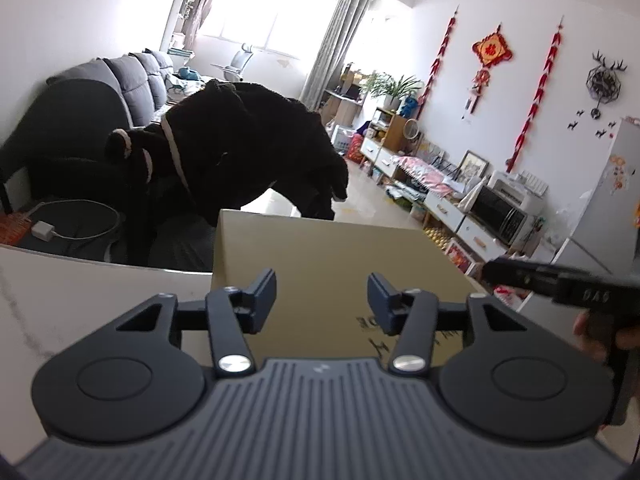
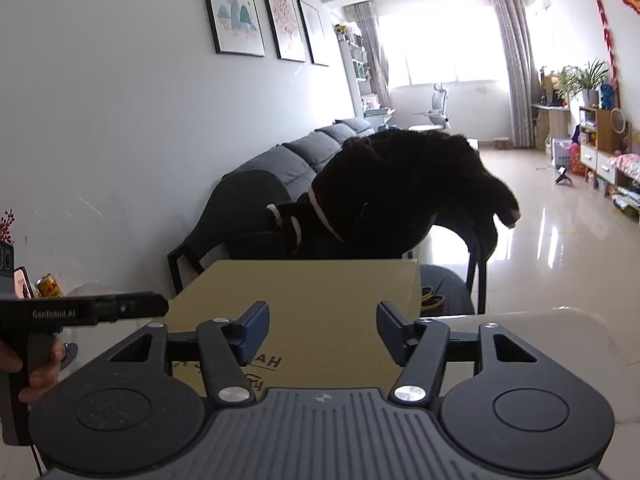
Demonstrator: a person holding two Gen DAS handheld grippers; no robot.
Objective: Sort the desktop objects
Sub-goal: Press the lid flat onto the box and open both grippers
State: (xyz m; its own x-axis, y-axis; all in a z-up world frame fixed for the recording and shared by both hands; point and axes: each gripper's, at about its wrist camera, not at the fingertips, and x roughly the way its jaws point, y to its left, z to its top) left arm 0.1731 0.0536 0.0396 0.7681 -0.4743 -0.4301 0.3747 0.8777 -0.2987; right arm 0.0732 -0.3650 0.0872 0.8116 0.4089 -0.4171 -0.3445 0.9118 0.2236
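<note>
A tan cardboard box (image 1: 320, 264) with dark printed letters lies on the white table (image 1: 80, 292), right in front of both grippers; it also fills the middle of the right wrist view, cardboard box (image 2: 320, 304). My left gripper (image 1: 322, 300) hovers above the box, open, nothing between its fingers. My right gripper (image 2: 322, 332) is likewise open and empty over the box. The other gripper's body (image 1: 560, 280) juts in from the right, held by a hand. In the right wrist view the left gripper's body (image 2: 80, 312) enters from the left.
A chair draped with a black fleece garment (image 1: 248, 148) stands behind the table, a grey sofa (image 1: 120, 80) beyond it. A yellow can (image 2: 48, 286) and a phone (image 2: 22, 282) stand at the table's left. A white charger with cable (image 1: 44, 230) lies on a seat.
</note>
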